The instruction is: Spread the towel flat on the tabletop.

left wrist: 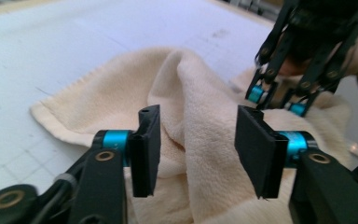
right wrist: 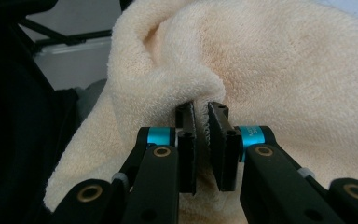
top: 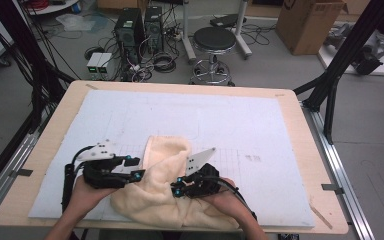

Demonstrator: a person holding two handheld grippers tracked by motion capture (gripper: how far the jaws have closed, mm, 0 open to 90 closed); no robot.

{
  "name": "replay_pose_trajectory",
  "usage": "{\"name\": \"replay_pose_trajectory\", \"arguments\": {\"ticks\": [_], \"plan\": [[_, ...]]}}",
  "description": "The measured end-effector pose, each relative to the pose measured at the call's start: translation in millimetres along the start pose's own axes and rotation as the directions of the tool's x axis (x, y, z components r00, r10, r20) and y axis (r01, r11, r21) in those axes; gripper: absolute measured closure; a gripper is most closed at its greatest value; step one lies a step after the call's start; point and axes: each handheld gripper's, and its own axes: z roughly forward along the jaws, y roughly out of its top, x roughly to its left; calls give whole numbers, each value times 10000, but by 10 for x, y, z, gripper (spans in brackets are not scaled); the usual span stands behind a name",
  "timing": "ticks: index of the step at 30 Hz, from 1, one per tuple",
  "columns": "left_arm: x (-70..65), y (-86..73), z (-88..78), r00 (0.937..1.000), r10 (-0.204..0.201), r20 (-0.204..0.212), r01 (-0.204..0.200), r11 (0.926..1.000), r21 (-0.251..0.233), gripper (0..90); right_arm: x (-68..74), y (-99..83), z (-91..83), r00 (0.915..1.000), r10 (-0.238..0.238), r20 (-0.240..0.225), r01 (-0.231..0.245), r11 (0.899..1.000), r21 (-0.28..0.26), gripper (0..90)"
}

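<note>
At the near edge of the counter (top: 55,150), the cream towel (top: 160,200) lies bunched, its length running from the near right up to a far fold at mid-counter. The right gripper (right wrist: 201,126), nearest the person, has its jaws pinched narrow on a towel ridge. The left gripper (left wrist: 198,140), at the towel's left edge, holds its jaws wide, a fold lying loose between them.

I've got the cream terry towel (top: 162,187) crumpled in a soft heap at the counter's (top: 280,150) near edge, about midway along it. One rounded flap lies flat toward the centre; a raised fold ridges up through its middle, with the rest bunched loosely.
</note>
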Motion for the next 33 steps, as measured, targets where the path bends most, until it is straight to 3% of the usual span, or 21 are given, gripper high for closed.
{"name": "replay_pose_trajectory", "arguments": {"ticks": [6,8,9,11,15,18,22,23,26,29,33], "plan": [[-35,-42,344,9995,311,91,-320,9925,1182,496,-62,-34,-106,9992,263,312,-252,9991,-342,731],[-27,-58,380,9994,291,166,-309,9916,1258,641,-100,-58,-175,9973,540,491,-512,9972,-553,690],[-34,-62,382,9992,401,-10,-396,9912,1259,699,-118,-72,-212,9946,692,771,-643,9959,-644,663],[-55,-71,327,9977,639,-237,-608,9915,1152,785,-186,-109,-286,9842,1174,1329,-1069,9908,-835,626],[-93,-161,143,9939,827,-728,-758,9928,928,828,-288,-153,-351,9637,1761,2008,-1566,9816,-1094,610],[-53,-304,-41,9955,337,-886,-284,9978,603,834,-361,-172,-360,9461,2132,2439,-1886,9746,-1205,609],[-14,-453,-173,9955,2,-951,55,9982,593,837,-447,-172,-260,9360,2335,2633,-2143,9717,-998,564],[-15,-474,-189,9955,-136,-939,182,9986,489,837,-475,-160,-204,9313,2527,2624,-2353,9671,-965,553],[-26,-492,-233,9961,-101,-873,140,9989,440,837,-569,-126,-65,9361,2853,2056,-2708,9578,-960,514],[-40,-481,-231,9971,45,-764,-12,9991,434,837,-671,-67,89,9350,3173,1584,-3098,9482,-707,504],[-45,-480,-211,9983,119,-573,-95,9991,419,831,-721,-11,290,9505,2828,1285,-2849,9586,-23,737]]}}
